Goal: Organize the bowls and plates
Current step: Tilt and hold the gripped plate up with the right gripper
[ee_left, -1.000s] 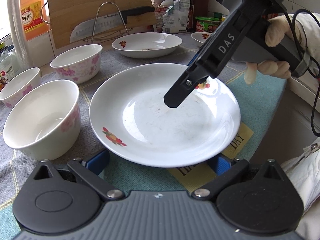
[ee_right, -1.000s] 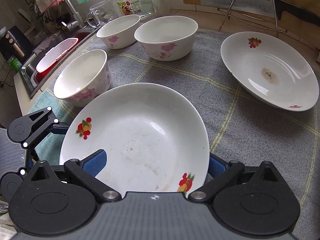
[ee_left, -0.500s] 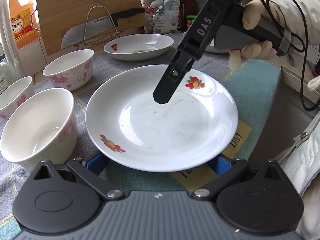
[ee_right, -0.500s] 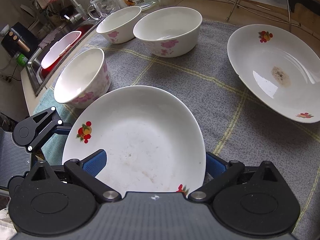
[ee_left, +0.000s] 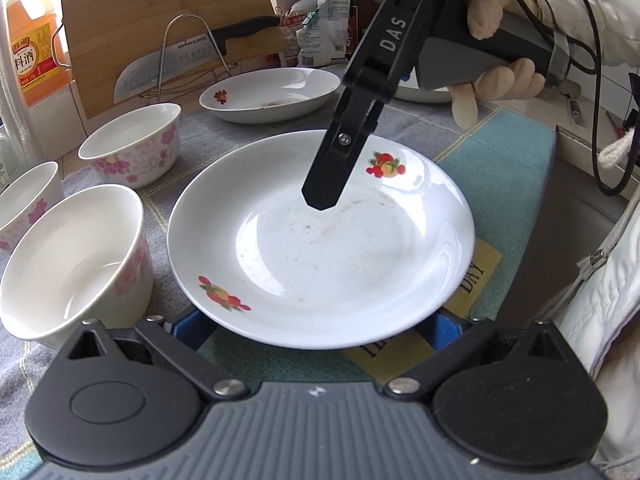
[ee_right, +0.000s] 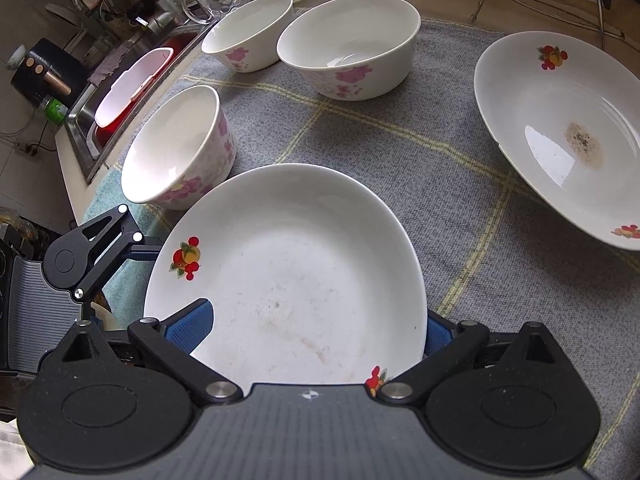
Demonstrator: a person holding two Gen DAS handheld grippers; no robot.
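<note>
A white plate (ee_left: 320, 264) with fruit decals sits on the grey mat, its rim over both blue pads of my open left gripper (ee_left: 316, 326). My right gripper (ee_left: 324, 196), held by a gloved hand (ee_left: 500, 40), points one finger down over the plate's middle. In the right wrist view the same plate (ee_right: 288, 280) lies between the wide-open fingers of the right gripper (ee_right: 312, 328): the left pad is over the rim, the right pad behind it. Three floral bowls (ee_right: 180, 144) (ee_right: 348, 44) (ee_right: 248, 28) stand left of and beyond it. A second, stained plate (ee_right: 560, 128) rests at the right.
A cutting board (ee_left: 160, 20) and a knife on a wire rack (ee_left: 180, 72) lean at the back, beside an orange bottle (ee_left: 32, 52). A sink with a red basin (ee_right: 128, 84) lies left of the mat. Another white dish (ee_left: 424, 94) shows behind the right gripper.
The right gripper has tipped steeper, and its finger has slid a little leftward over the plate. The plate fills more of the right wrist view.
</note>
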